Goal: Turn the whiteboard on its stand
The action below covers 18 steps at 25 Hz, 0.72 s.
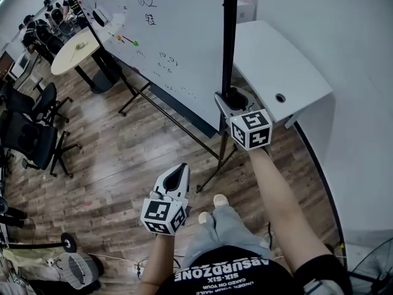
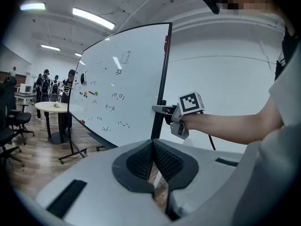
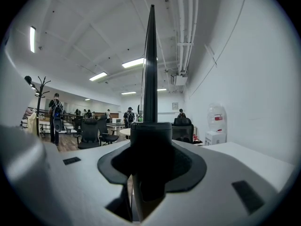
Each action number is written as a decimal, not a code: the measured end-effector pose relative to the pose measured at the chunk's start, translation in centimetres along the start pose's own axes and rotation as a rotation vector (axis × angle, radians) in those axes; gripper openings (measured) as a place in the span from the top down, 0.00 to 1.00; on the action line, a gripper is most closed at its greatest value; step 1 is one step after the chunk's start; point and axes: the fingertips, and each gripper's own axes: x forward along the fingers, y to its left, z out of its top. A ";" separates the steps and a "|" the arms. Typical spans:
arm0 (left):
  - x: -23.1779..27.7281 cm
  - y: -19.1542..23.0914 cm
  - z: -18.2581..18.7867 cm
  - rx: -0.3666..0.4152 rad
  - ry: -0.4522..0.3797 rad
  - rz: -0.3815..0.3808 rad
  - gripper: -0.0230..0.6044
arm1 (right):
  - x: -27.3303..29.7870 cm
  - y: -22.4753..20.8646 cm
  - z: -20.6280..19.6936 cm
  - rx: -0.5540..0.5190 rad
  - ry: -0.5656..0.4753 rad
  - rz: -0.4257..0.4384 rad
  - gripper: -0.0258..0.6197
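Observation:
The whiteboard (image 1: 175, 35) (image 2: 122, 84) stands tilted on its stand, with scribbles and small magnets on it. Its black side post (image 1: 229, 35) (image 2: 162, 74) (image 3: 150, 69) rises at the board's right edge. My right gripper (image 1: 228, 100) (image 2: 159, 109) (image 3: 150, 142) is shut on that post, at a thicker black collar that fills the gap between its jaws. My left gripper (image 1: 178, 172) (image 2: 153, 147) hangs free, lower and nearer to me, over the wooden floor. Its pads meet with nothing between them, and it points toward the board.
A white curved desk (image 1: 276, 66) sits right behind the post against the wall. The stand's black legs (image 1: 156, 106) spread over the floor. A round table (image 1: 73, 48), office chairs (image 1: 31, 134) and people (image 2: 44, 86) are at the far left. A fan (image 1: 374, 269) is at the lower right.

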 end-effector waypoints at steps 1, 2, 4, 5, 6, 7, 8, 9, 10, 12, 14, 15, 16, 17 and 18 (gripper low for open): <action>0.0 -0.3 -0.1 0.000 0.001 -0.002 0.96 | -0.5 0.2 -0.1 0.000 -0.001 0.001 0.73; 0.0 -0.5 -0.2 0.000 0.002 -0.006 0.96 | -1.0 0.4 -0.2 -0.001 -0.001 0.001 0.72; 0.0 -1.1 0.0 0.000 0.003 -0.012 0.96 | -1.9 0.7 0.1 -0.004 -0.002 -0.003 0.71; -0.1 -1.5 0.2 0.002 0.003 -0.014 0.96 | -2.5 1.0 0.4 -0.007 -0.004 -0.005 0.71; -0.3 -2.0 0.1 0.007 0.004 -0.014 0.96 | -3.3 1.3 0.5 -0.010 -0.009 -0.006 0.71; -0.7 -2.6 -0.3 0.012 0.004 -0.012 0.96 | -4.2 1.7 0.3 -0.013 -0.016 -0.003 0.71; -1.0 -3.3 -0.8 0.018 0.003 -0.009 0.96 | -5.2 2.2 -0.2 -0.014 -0.025 0.002 0.71; -1.3 -3.9 -1.4 0.024 0.002 -0.005 0.96 | -6.0 2.6 -0.7 -0.015 -0.034 0.010 0.71; -1.4 -4.4 -1.8 0.029 0.001 0.001 0.96 | -6.6 2.9 -1.1 -0.015 -0.040 0.019 0.71; -1.1 -5.2 -2.1 0.033 -0.004 0.016 0.96 | -7.2 3.2 -1.8 -0.016 -0.035 0.037 0.71; -0.8 -6.2 -2.3 0.028 -0.012 0.033 0.96 | -7.4 3.2 -2.5 -0.022 -0.015 0.049 0.71; -0.7 -6.9 -2.5 0.027 -0.015 0.042 0.96 | -7.6 3.2 -2.7 -0.025 -0.004 0.052 0.71; -0.7 -7.5 -2.8 0.028 -0.015 0.052 0.96 | -8.0 3.3 -2.9 -0.027 0.005 0.053 0.71; -0.7 -8.2 -3.0 0.029 -0.015 0.061 0.96 | -8.3 3.3 -3.0 -0.028 0.010 0.053 0.71; -0.9 -8.9 -3.1 0.030 -0.016 0.070 0.96 | -8.7 3.4 -2.9 -0.029 0.014 0.053 0.71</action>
